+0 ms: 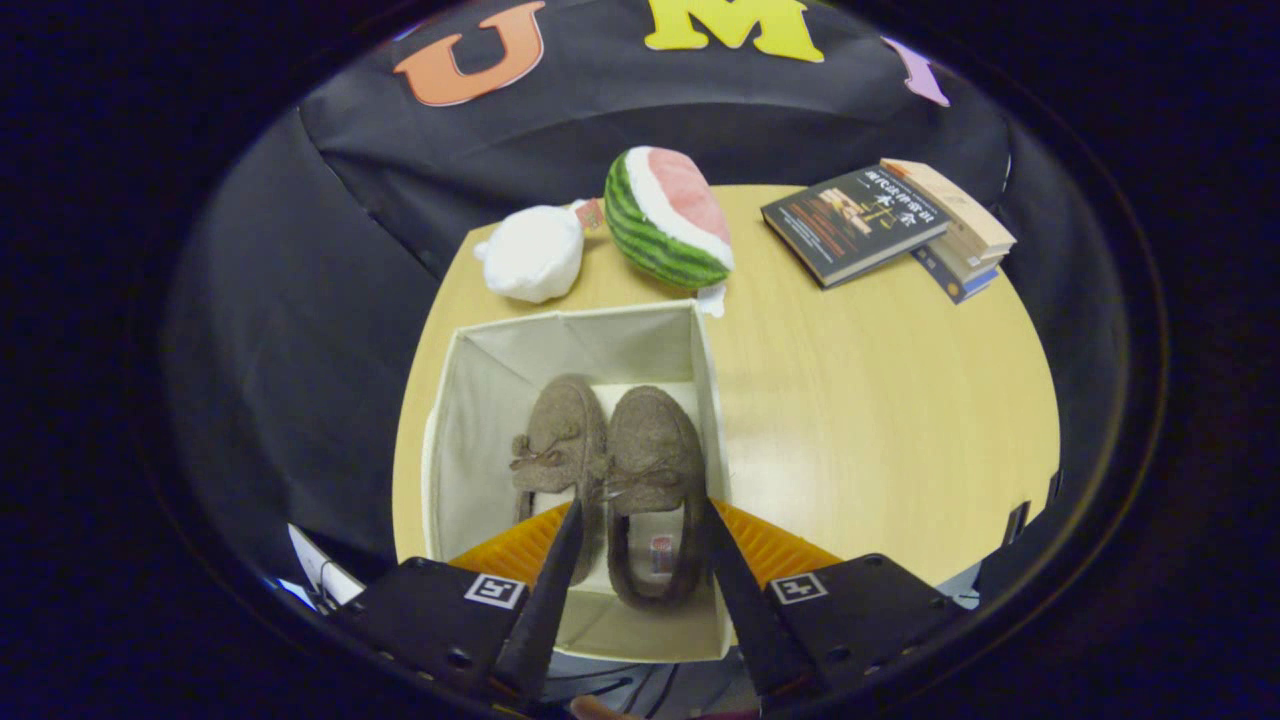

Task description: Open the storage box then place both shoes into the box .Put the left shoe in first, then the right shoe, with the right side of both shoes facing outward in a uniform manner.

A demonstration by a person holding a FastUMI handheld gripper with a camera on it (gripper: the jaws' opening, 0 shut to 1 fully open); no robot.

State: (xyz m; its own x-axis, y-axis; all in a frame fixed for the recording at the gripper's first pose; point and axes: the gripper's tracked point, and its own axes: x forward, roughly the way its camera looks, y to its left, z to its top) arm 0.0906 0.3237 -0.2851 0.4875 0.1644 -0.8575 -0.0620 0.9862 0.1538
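Observation:
An open cream fabric storage box point(470, 400) stands on the wooden table, right under my gripper. Two brown felt slippers lie side by side on its floor, toes pointing away from me. The left shoe point(556, 440) lies beside the left fingertip. The right shoe point(652, 470) lies between and below the fingers, its heel opening facing up. My gripper point(643, 512) hovers above the box, open, its fingers spread about as wide as the right shoe and pressing on nothing.
Beyond the box lie a plush watermelon slice point(668, 215) and a white plush lump point(533, 253). A stack of books point(890, 228) sits at the far right of the table point(880, 400). Bare wood stretches to the right of the box.

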